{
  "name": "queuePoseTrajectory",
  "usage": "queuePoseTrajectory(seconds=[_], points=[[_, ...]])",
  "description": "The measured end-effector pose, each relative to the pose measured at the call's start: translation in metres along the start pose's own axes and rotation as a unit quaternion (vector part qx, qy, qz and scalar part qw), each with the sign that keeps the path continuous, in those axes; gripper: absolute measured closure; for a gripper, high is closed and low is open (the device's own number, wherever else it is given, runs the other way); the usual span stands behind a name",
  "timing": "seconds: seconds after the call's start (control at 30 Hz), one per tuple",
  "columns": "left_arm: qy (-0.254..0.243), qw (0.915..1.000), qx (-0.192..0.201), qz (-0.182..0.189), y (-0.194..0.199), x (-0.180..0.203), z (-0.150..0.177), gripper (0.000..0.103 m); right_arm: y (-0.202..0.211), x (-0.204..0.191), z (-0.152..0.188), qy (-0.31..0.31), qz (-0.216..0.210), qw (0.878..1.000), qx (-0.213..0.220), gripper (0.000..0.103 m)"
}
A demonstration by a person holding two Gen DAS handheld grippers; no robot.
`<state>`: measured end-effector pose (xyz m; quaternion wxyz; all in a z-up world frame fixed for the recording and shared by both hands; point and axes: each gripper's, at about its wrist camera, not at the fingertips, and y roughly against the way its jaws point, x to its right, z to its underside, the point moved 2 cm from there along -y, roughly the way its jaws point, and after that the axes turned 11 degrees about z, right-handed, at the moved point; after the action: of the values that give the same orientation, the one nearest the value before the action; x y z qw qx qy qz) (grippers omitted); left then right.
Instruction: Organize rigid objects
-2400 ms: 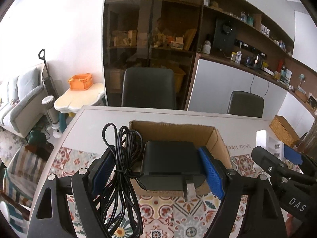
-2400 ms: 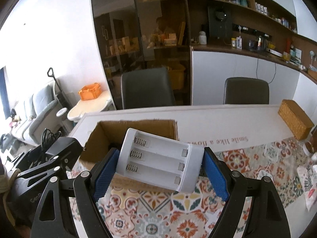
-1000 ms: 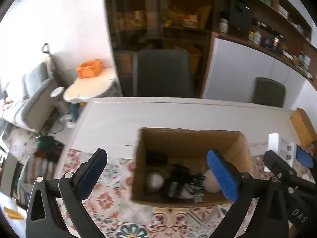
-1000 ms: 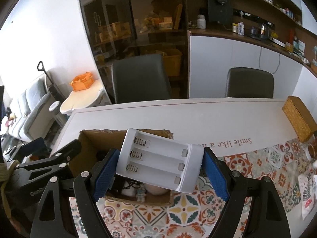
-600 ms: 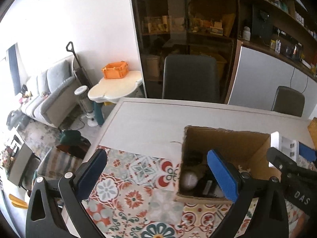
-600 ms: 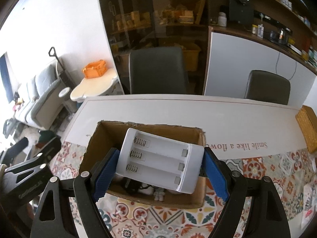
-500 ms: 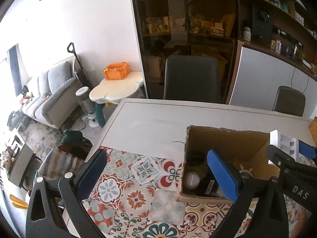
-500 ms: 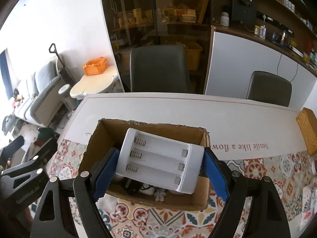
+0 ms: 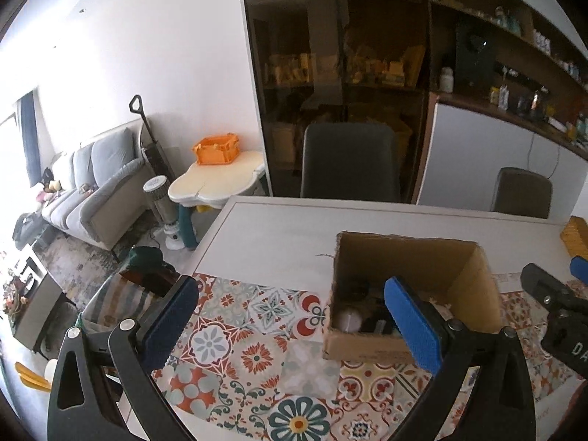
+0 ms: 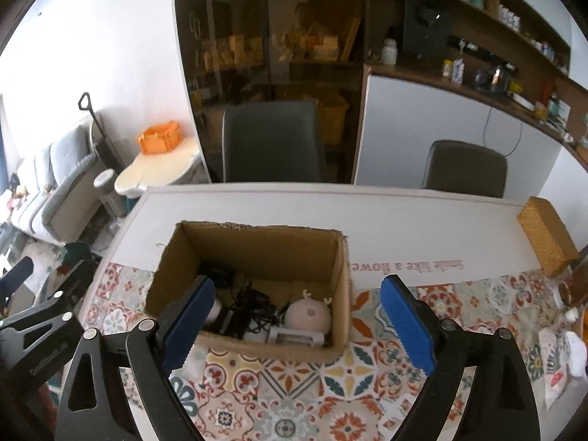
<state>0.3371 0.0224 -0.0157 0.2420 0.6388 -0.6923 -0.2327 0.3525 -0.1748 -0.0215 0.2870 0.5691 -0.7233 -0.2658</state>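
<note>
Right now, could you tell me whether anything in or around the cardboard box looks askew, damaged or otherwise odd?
Only minor things stand out. The cardboard box has a ragged, torn top edge with no flaps, and inside it a black cable lies in a loose tangle beside a round pink toy with small antlers. Nothing has spilled onto the patterned mat.

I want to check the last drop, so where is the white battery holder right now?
In the right wrist view the white battery holder lies inside the cardboard box, against its near wall, just below the round pink toy and right of the black cables.
</note>
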Motion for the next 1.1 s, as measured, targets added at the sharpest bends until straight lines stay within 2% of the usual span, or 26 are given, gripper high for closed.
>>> queuePoseTrajectory(seconds=[0.2,0.37,0.5,0.77,1.1], points=[[-0.009,0.9993,0.036,0.004,0.055,0.005,0.014,0.0,0.064,0.025,0.018,-0.023,0.034,0.998,0.052,0.008],[-0.024,0.9976,0.057,0.031,0.096,0.014,0.023,0.0,0.106,0.04,0.036,-0.037,0.031,0.996,0.077,0.008],[-0.016,0.9966,0.067,0.046,0.119,0.015,0.03,0.0,0.135,0.046,0.051,-0.04,0.028,0.994,0.094,0.008],[-0.025,0.995,0.082,0.051,0.147,0.015,0.044,0.0,0.17,0.055,0.07,-0.048,0.032,0.992,0.113,0.008],[-0.037,0.9924,0.115,0.023,0.172,0.013,0.046,0.0,0.186,0.058,0.081,-0.06,0.026,0.991,0.121,0.008]])
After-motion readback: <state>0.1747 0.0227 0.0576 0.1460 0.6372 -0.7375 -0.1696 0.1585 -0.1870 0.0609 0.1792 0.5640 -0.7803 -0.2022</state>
